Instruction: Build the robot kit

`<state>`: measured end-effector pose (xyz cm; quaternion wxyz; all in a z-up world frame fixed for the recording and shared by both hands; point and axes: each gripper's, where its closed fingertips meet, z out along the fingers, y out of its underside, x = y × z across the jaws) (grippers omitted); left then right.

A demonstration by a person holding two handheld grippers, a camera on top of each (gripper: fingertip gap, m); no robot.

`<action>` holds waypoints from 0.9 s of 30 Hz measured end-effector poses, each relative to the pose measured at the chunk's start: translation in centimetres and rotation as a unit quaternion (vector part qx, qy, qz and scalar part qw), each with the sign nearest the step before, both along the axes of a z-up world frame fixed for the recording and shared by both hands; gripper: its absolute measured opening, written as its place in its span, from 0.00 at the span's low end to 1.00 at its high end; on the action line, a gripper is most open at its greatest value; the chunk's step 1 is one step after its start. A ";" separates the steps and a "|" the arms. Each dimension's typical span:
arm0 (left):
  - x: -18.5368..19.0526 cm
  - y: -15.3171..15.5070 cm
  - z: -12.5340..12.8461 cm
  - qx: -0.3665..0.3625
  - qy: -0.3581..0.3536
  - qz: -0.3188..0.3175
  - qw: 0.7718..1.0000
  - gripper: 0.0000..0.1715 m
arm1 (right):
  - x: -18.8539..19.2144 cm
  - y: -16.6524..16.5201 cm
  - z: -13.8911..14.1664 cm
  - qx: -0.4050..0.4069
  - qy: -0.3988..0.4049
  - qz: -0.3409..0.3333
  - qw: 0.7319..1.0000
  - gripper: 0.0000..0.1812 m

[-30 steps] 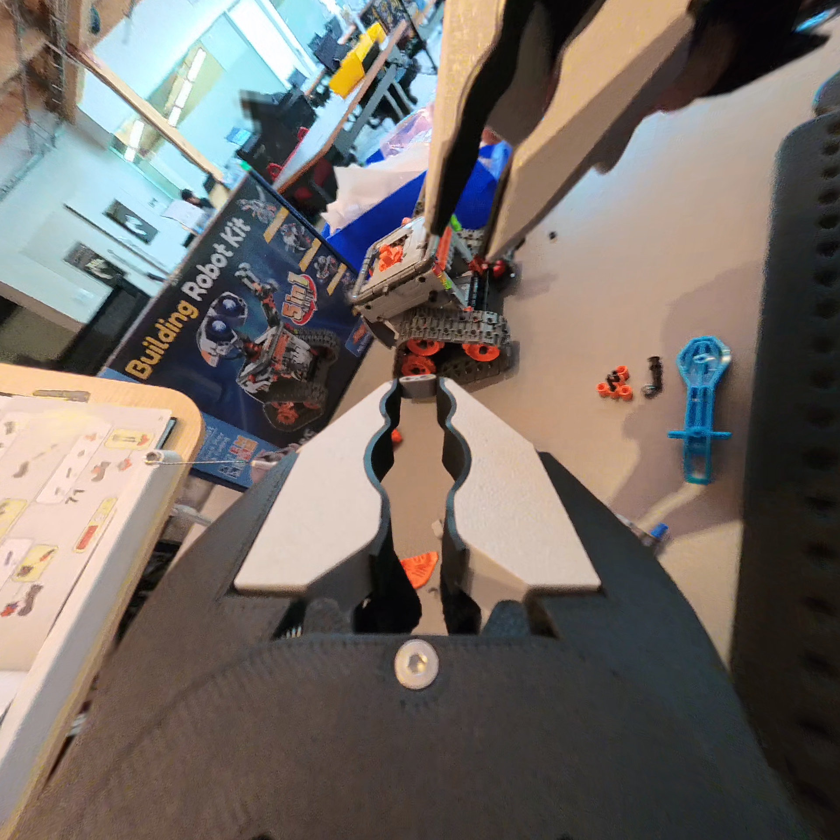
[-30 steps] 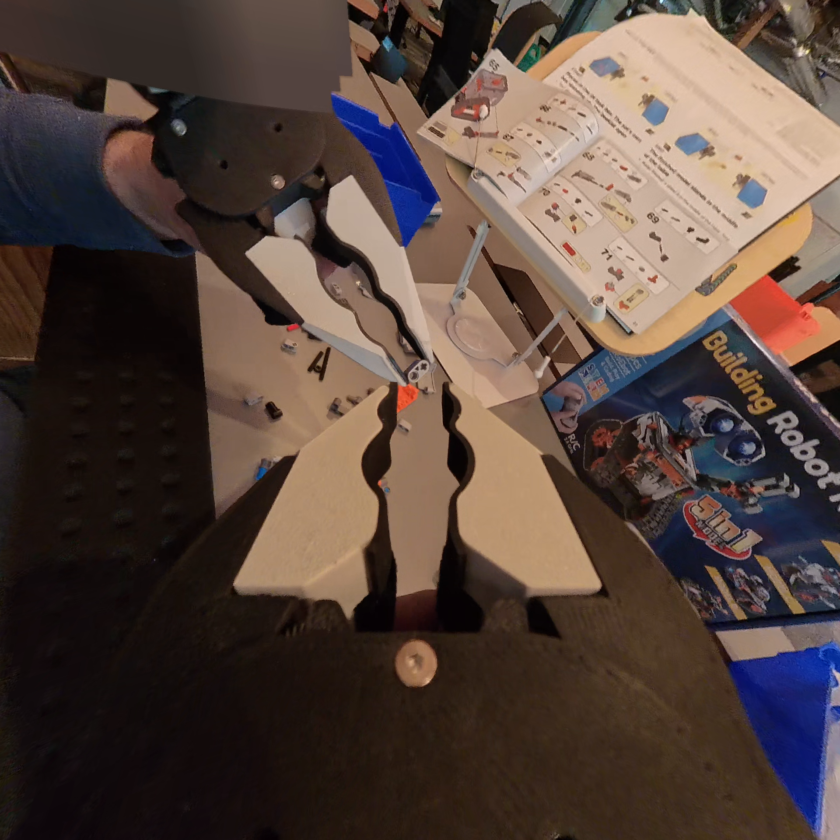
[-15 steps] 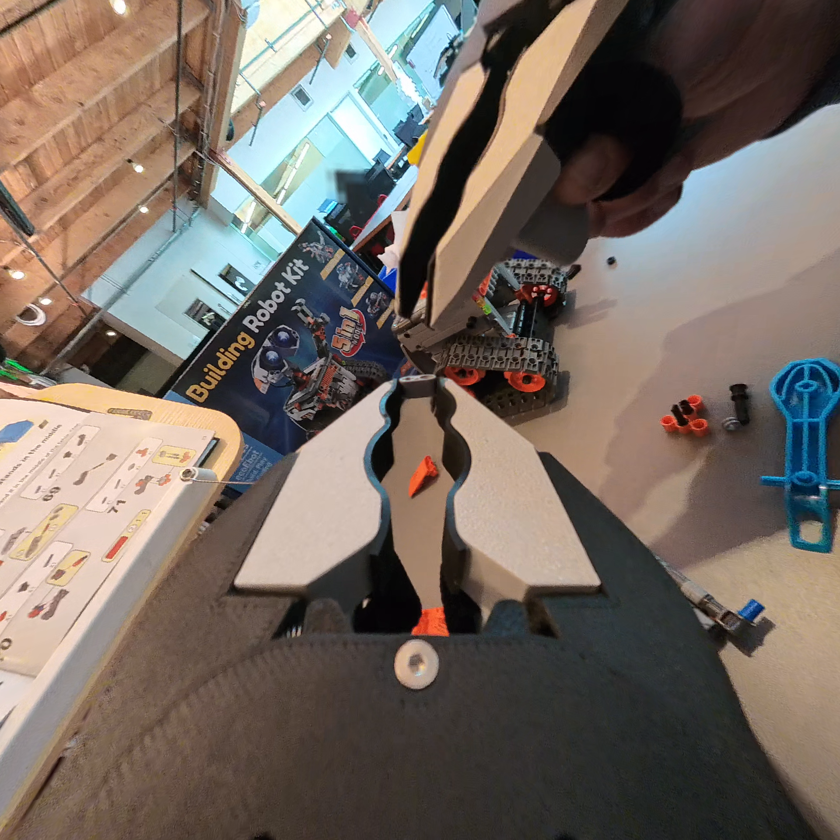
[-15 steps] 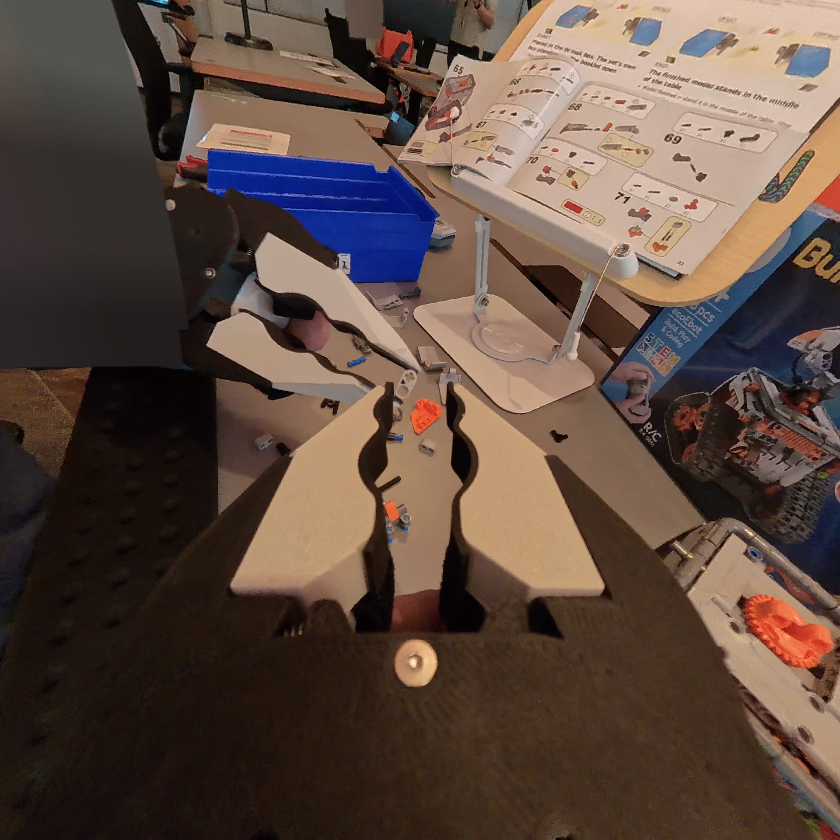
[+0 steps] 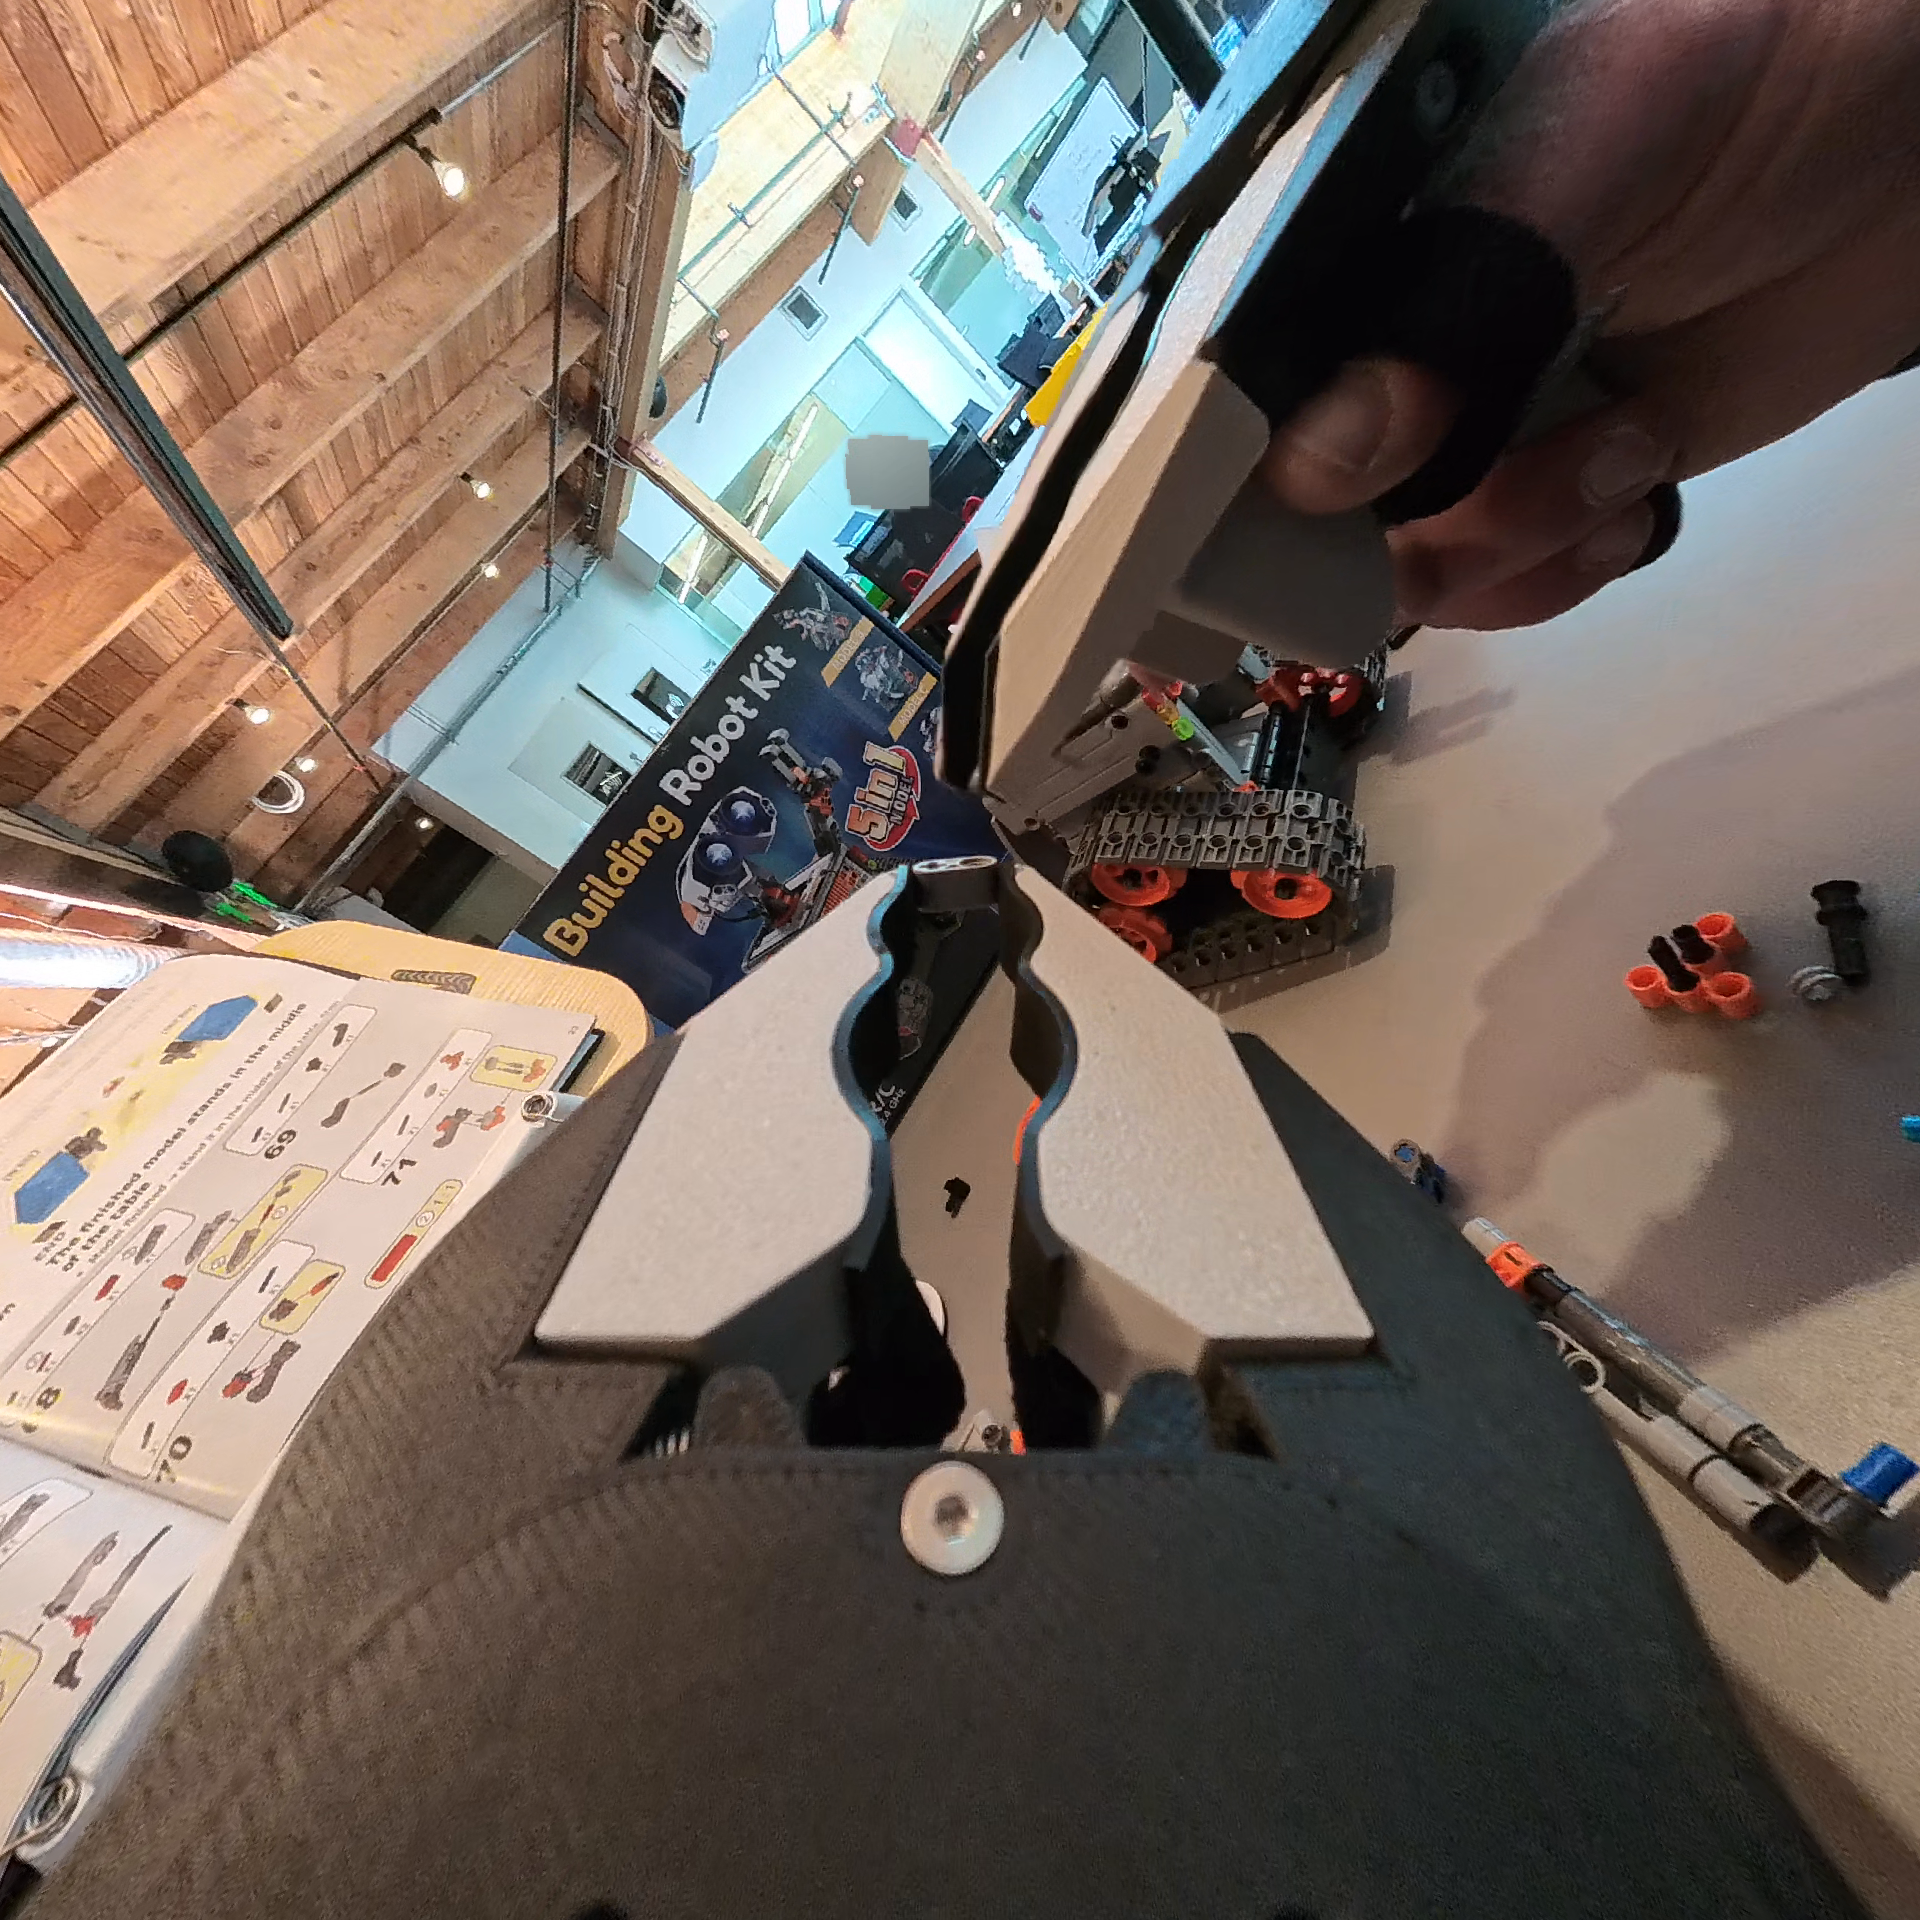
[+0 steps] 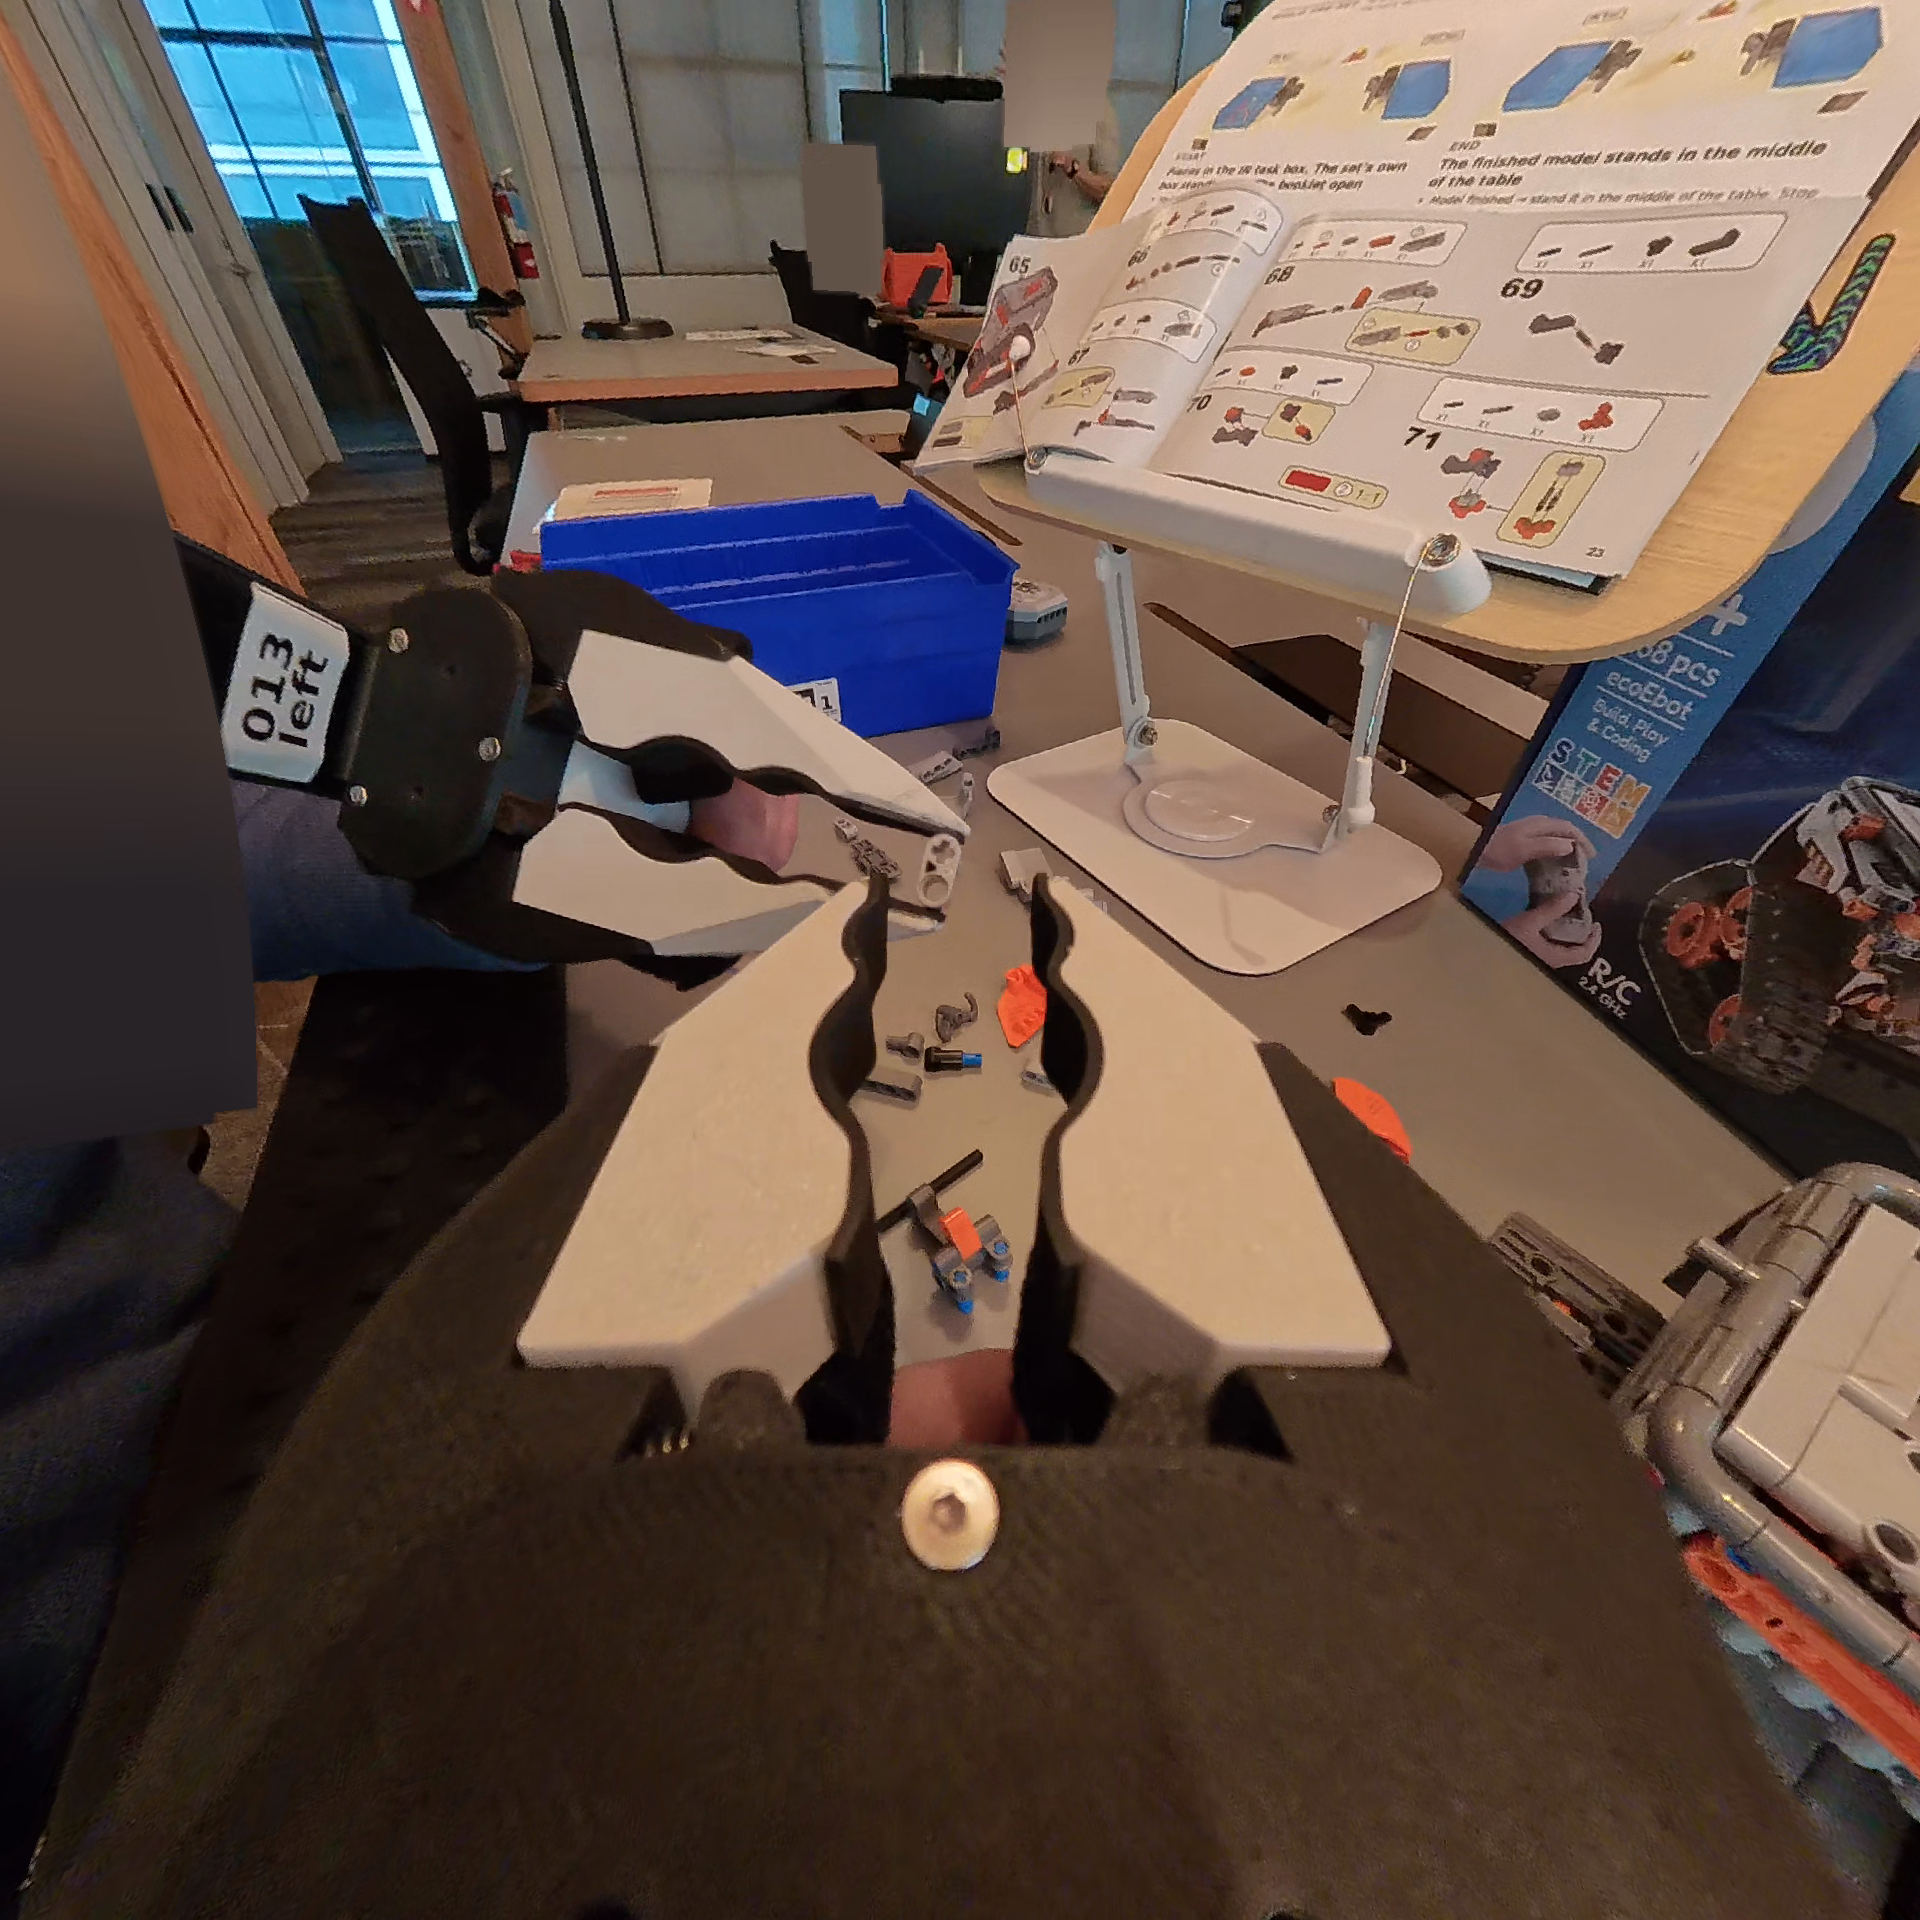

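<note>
My left gripper (image 5: 956, 883) is shut on a small grey two-hole piece (image 5: 958, 865), pinched at the fingertips and held off the table. In the right wrist view that piece (image 6: 938, 865) shows just left of my right gripper's (image 6: 958, 885) tips. The right gripper is open and empty, above loose parts: an orange wedge (image 6: 1023, 1003), a grey hook piece (image 6: 956, 1016) and a small grey-orange assembly (image 6: 961, 1242). In the left wrist view the right gripper (image 5: 971, 784), held by a hand, hangs over the tracked robot model (image 5: 1216, 842).
An instruction booklet (image 6: 1403, 343) rests on a white stand (image 6: 1216, 821). A blue bin (image 6: 790, 592) stands behind it and the kit box (image 6: 1714, 883) at the right. Orange connectors (image 5: 1688, 971), a black pin (image 5: 1839, 930) and a long axle assembly (image 5: 1662, 1403) lie on the table. Only a small space, under 4 cm, lies between the two pairs of fingers. The black pin (image 5: 1839, 930) is about 20 cm from both grippers' fingertips.
The left gripper has tilted upward, still holding the grey piece. The right gripper has levelled out and drawn back toward the tracked model. The two grippers' tips stay close together.
</note>
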<state>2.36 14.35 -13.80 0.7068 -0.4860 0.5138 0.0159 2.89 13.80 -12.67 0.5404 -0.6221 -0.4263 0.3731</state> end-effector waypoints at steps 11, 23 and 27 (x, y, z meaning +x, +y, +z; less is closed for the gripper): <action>0.7 -0.4 0.0 0.019 0.007 -0.005 1.000 0.07 | -0.4 -0.1 -0.7 -0.004 -0.005 -0.015 1.000 0.11; 2.4 -0.9 -1.5 0.004 0.047 -0.008 0.999 0.10 | 0.8 -0.1 -2.3 0.028 -0.083 -0.027 0.996 0.03; 2.8 -2.1 -3.8 -0.121 0.066 -0.058 0.989 0.17 | 3.3 -0.9 -4.3 0.023 -0.162 -0.005 0.987 0.03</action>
